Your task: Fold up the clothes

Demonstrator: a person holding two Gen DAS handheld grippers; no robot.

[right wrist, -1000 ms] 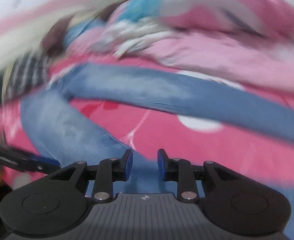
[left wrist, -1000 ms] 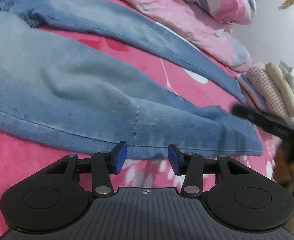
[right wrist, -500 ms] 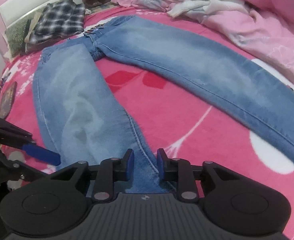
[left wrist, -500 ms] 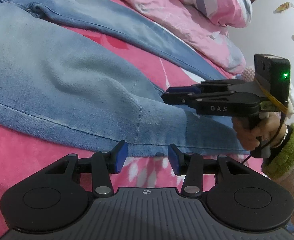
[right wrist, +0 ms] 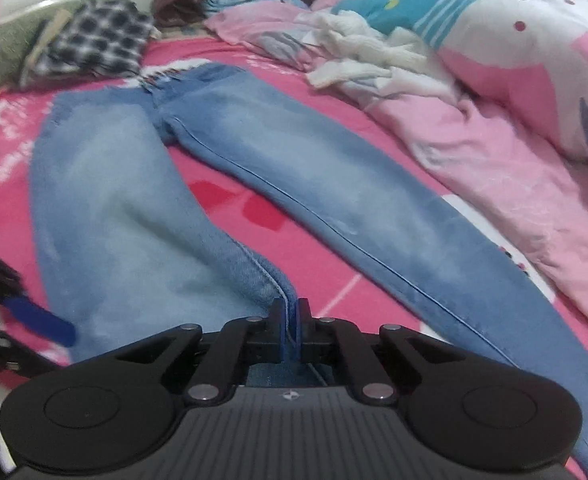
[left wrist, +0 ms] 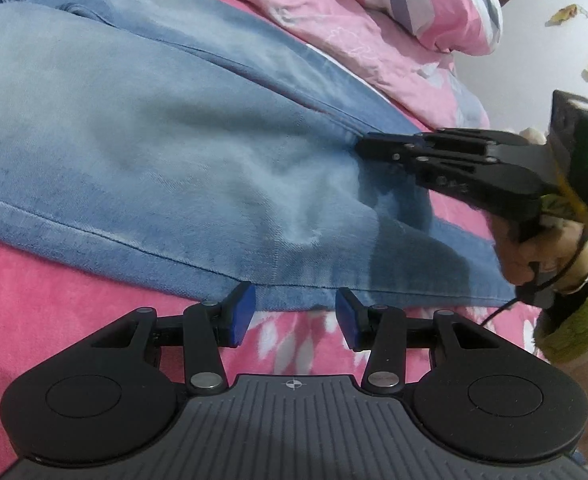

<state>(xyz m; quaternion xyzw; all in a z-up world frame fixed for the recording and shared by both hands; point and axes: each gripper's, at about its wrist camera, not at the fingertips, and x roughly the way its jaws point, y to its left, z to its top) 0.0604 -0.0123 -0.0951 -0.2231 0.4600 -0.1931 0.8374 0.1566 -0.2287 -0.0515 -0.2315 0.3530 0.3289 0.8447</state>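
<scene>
Two grippers work the jeans point(right wrist: 133, 208): right gripper point(right wrist: 292, 330) has just pinched the near leg's inner seam; left gripper point(left wrist: 292, 312), half-open, holds nothing beside its outer seam. Thin pinch could slip.

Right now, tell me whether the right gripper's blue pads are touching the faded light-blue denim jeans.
Touching. The right wrist view shows the right gripper shut on the inner edge of the near leg of the jeans, with a ridge of denim pinched between its pads.

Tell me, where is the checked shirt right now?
In the right wrist view, the checked shirt lies at the far left end of the bed, beside a green cushion, just beyond the waistband of the jeans.
</scene>
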